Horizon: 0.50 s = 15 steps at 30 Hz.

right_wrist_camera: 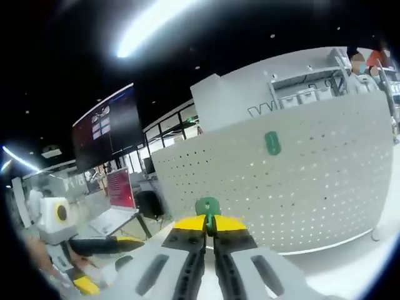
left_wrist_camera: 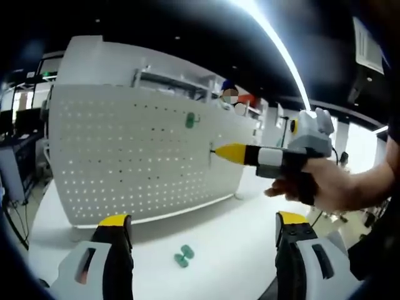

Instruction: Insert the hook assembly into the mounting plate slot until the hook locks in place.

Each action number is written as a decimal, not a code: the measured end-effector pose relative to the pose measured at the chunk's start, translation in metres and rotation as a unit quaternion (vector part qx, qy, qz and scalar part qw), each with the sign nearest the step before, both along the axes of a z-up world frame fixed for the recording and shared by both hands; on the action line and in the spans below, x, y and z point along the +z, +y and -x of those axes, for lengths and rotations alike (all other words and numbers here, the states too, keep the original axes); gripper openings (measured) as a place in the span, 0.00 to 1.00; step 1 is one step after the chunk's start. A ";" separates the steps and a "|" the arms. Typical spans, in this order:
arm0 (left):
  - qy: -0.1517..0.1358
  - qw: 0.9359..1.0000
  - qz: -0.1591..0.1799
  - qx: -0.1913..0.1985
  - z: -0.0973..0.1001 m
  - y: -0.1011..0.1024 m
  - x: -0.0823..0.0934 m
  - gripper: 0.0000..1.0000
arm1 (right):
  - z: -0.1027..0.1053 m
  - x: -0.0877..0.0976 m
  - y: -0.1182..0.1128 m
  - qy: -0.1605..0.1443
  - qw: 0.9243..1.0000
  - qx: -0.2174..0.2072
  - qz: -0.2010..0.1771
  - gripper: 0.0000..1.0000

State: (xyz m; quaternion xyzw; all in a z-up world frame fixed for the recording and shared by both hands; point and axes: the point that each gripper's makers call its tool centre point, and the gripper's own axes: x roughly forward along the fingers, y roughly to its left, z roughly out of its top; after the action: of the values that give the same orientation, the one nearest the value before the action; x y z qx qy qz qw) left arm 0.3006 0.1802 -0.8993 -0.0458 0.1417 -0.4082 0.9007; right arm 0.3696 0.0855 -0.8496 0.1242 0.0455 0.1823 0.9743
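A white pegboard stands upright on the white table. One green hook is mounted on its upper part. My right gripper, held by a hand, points its yellow tips at the board's right side, level with its middle. In the right gripper view the jaws are shut on a green hook assembly, with the pegboard and the mounted hook ahead. My left gripper is open over the table, holding nothing. Two loose green pieces lie on the table between its jaws.
The white table stretches in front of the board. Shelving rises behind it. Desks and monitors stand at the left. In the right gripper view a dark wall screen hangs at the left, above the left gripper.
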 end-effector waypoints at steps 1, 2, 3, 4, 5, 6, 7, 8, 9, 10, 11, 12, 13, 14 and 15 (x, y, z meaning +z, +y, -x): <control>0.002 1.000 0.000 -0.001 0.000 0.000 -0.001 0.97 | -0.003 0.002 -0.004 -0.004 1.000 -0.008 0.003 0.00; 0.002 1.000 0.000 -0.001 0.000 0.000 -0.001 0.98 | -0.007 0.003 -0.008 -0.008 1.000 -0.015 0.004 0.00; 0.004 1.000 -0.001 0.000 0.000 0.000 -0.002 0.98 | -0.011 0.005 -0.012 -0.011 1.000 -0.022 0.006 0.00; 0.005 1.000 -0.001 0.000 0.000 0.000 -0.003 0.98 | -0.014 0.006 -0.016 -0.014 0.999 -0.029 0.008 0.00; 0.006 1.000 0.000 0.001 0.000 0.000 -0.003 0.98 | -0.016 0.007 -0.017 -0.017 0.999 -0.034 0.010 0.00; 0.009 1.000 0.003 0.002 -0.001 0.000 -0.005 0.98 | -0.020 0.007 -0.020 -0.022 0.999 -0.041 0.018 0.00; 0.012 1.000 0.005 0.003 -0.002 -0.001 -0.006 0.98 | -0.023 0.006 -0.022 -0.025 0.998 -0.046 0.022 0.00; 0.016 1.000 0.006 0.003 -0.002 -0.003 -0.007 0.98 | -0.025 0.006 -0.024 -0.026 0.998 -0.051 0.021 0.00; 0.018 1.000 0.005 0.002 -0.002 -0.004 -0.008 0.98 | -0.029 0.007 -0.028 -0.028 0.998 -0.060 0.021 0.00; 0.016 1.000 0.003 -0.001 -0.001 -0.006 -0.007 0.98 | -0.031 0.007 -0.030 -0.029 0.997 -0.064 0.021 0.00; 0.014 1.000 0.001 -0.003 -0.001 -0.006 -0.007 0.98 | -0.035 0.007 -0.034 -0.030 0.997 -0.071 0.021 0.00; 0.014 1.000 -0.001 -0.005 -0.001 -0.007 -0.008 0.98 | -0.038 0.008 -0.037 -0.031 0.997 -0.074 0.020 0.00; 0.013 1.000 -0.003 -0.006 -0.001 -0.006 -0.008 0.98 | -0.041 0.009 -0.040 -0.033 0.996 -0.079 0.021 0.00; 0.014 1.000 -0.005 -0.006 -0.001 -0.006 -0.008 0.98 | -0.043 0.010 -0.043 -0.033 0.996 -0.082 0.021 0.00; 0.014 1.000 -0.007 -0.005 -0.001 -0.005 -0.009 0.98 | -0.045 0.011 -0.046 -0.034 0.995 -0.086 0.019 0.00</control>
State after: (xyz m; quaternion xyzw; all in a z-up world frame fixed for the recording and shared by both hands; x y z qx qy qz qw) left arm 0.3016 0.1750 -0.9083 -0.0444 0.1573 -0.4112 0.8968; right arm 0.4142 0.0399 -0.8384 0.1024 0.0045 0.1007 0.9896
